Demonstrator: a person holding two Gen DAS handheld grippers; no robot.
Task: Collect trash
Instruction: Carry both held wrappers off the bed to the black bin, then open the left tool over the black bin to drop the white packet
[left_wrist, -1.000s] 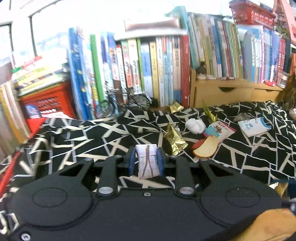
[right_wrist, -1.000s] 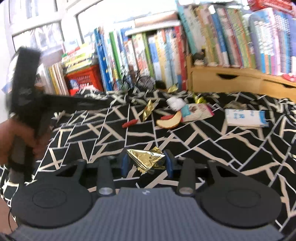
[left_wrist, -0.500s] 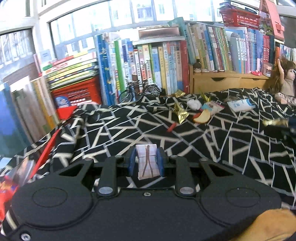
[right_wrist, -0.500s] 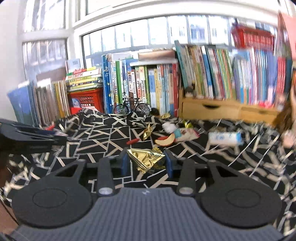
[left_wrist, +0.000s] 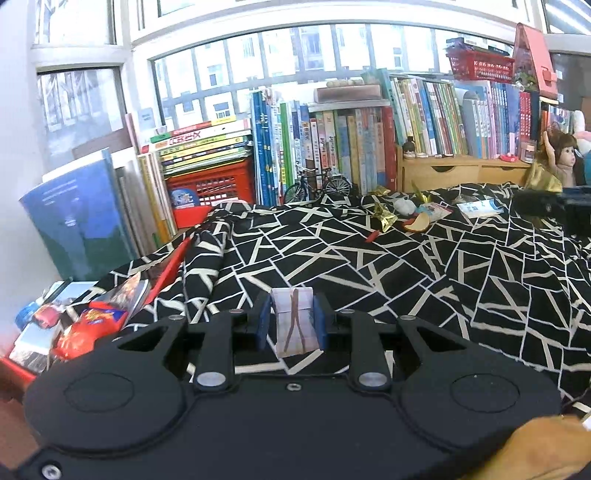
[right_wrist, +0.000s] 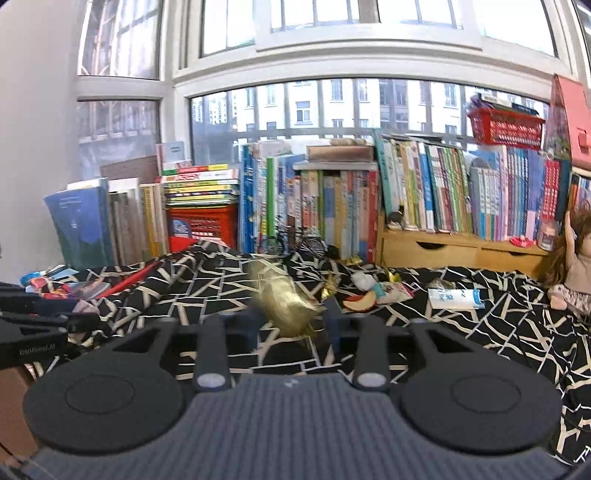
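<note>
My left gripper (left_wrist: 291, 322) is shut on a folded white paper scrap (left_wrist: 294, 325) with brown lines, above the near part of the black-and-white cloth (left_wrist: 406, 280). My right gripper (right_wrist: 291, 325) holds a crumpled gold wrapper (right_wrist: 284, 306), which is blurred and sticks up between the fingers. The same gold wrapper (left_wrist: 543, 178) shows at the right edge of the left wrist view. More litter lies at the back: another gold wrapper (left_wrist: 384, 218), a white tissue ball (left_wrist: 404, 206), an apple slice (left_wrist: 417, 223), a snack packet (left_wrist: 436, 210) and a tissue pack (left_wrist: 480, 208).
A red-rimmed container (left_wrist: 14, 369) with colourful wrappers (left_wrist: 85, 321) sits low at the left, off the cloth's edge. Books (left_wrist: 332, 147), a red crate (left_wrist: 210, 188), a model bicycle (left_wrist: 317, 184) and wooden drawers (left_wrist: 461, 173) line the back. A doll (right_wrist: 576, 258) sits far right.
Both grippers have drawn back and risen from the litter at the back, each keeping its piece. The container of wrappers has come into view at the left. The gold wrapper now stands up, blurred.
</note>
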